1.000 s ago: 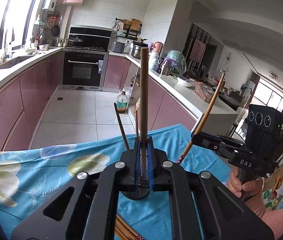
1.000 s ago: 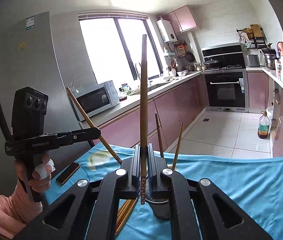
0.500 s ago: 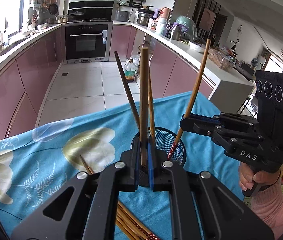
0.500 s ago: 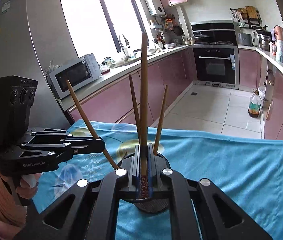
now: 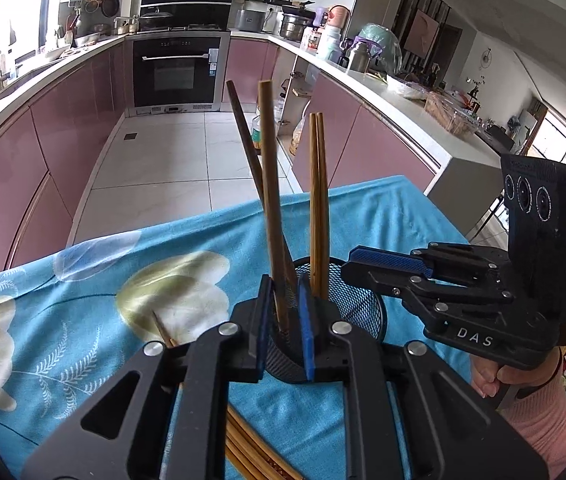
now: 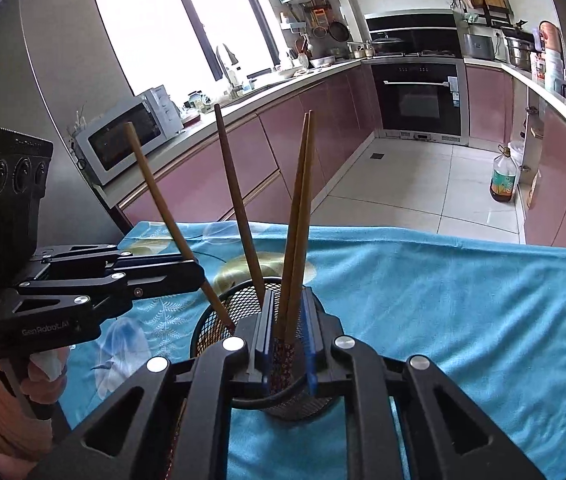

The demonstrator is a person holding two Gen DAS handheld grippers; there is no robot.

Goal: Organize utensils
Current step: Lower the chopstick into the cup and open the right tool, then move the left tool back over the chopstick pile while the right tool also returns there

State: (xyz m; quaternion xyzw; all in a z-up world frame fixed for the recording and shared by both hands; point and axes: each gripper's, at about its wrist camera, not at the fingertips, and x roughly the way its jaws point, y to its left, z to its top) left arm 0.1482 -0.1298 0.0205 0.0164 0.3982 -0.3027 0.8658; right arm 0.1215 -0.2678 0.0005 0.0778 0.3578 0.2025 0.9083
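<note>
Across pink kitchen cabinets (image 5: 63, 128), blue floral tablecloth (image 6: 463, 288) covers table.

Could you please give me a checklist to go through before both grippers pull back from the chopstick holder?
1. Left gripper released: jaws have just been opening, chopstick between them, gaps to both pads: ok.
2. Right gripper released: jaws have just been opening, two chopsticks loose between them: ok.
3. Chopstick tips inside mesh holder: ok.
4. Holder upright on tablecloth: ok.
5. All chopsticks sorted: loose chopsticks lie on the cloth: not ok.
</note>
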